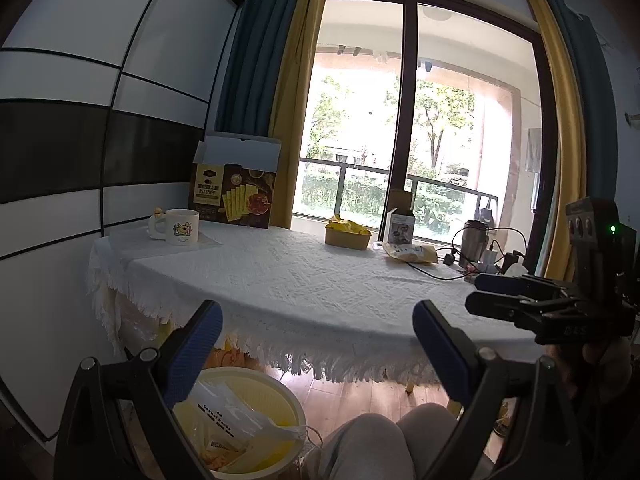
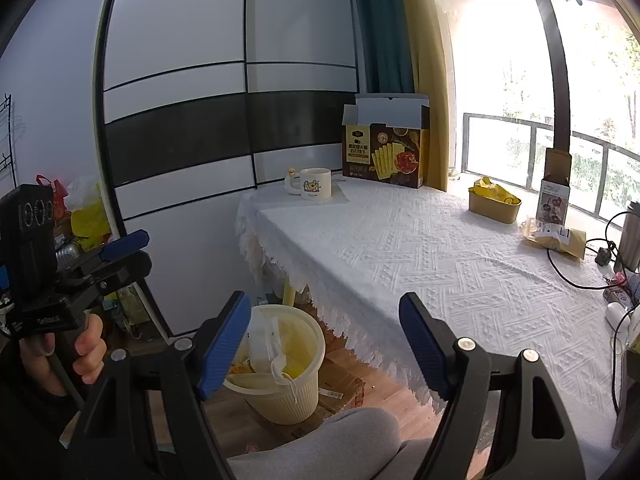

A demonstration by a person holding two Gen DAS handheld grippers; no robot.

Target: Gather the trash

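**Both grippers empty over the near edge of the worktop**

The left gripper (image 1: 316,340) and the right gripper (image 2: 324,340) hang with jaws spread wide and nothing between their blue pads, above the fringed near edge of the worktop (image 2: 400,248), which is covered in a white cloth. On the floor below the worktop's near left corner stands a cream ribbed bin (image 2: 280,380) already holding wrappers and a face mask. Trash left on the worktop: a yellow paper bag (image 2: 556,238) lying near the right edge, and a small tub with yellow wrappers (image 2: 494,200) toward the far edge. A snack box (image 2: 386,152) and a mug (image 2: 314,190) stand at the far left corner.
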